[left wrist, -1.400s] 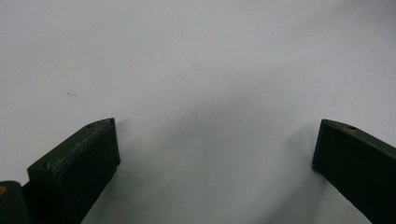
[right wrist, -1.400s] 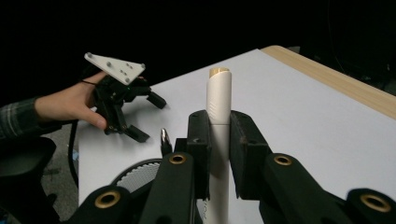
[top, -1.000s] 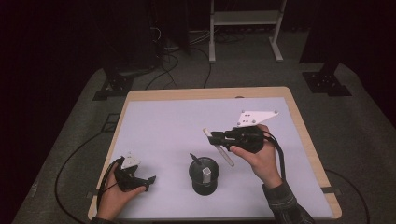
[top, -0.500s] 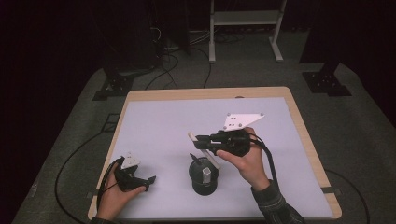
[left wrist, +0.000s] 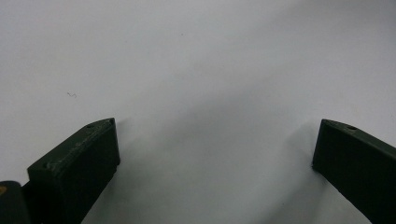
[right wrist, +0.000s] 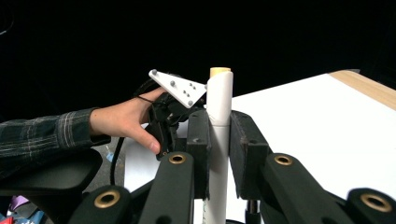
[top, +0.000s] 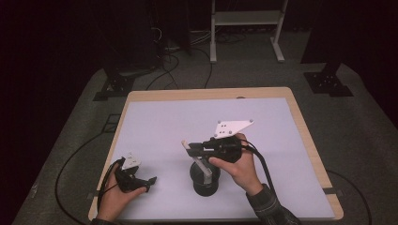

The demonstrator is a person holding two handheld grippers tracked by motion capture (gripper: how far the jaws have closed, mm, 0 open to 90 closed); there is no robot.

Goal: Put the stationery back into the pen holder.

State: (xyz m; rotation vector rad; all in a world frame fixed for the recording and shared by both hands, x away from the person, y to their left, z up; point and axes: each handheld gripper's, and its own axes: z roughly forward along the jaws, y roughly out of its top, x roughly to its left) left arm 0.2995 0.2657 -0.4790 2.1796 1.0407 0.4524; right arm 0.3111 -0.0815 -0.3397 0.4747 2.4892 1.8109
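My right gripper (top: 191, 146) is shut on a white stick (top: 201, 164) with a tan tip, held above the near middle of the white table (top: 281, 140). In the right gripper view both pads clamp the stick (right wrist: 218, 107), which stands upright between them. The stick's lower end slants down over a black round pot (top: 204, 183); I cannot tell whether it is inside. My left gripper (top: 148, 182) rests at the near left in a hand. Its jaws (left wrist: 215, 135) stand wide apart over bare tabletop with nothing between them. That left gripper (right wrist: 177, 93) and its hand also appear farther off in the right gripper view.
The table has a wooden rim (top: 305, 136). Cables (top: 70, 159) trail from the left gripper over the grey floor at the left. A white frame (top: 246, 18) and black stand feet (top: 328, 82) sit on the floor behind the table.
The right gripper has carried the stick leftward and slightly down, from right of the black pot to over it. The left hand has stayed put.
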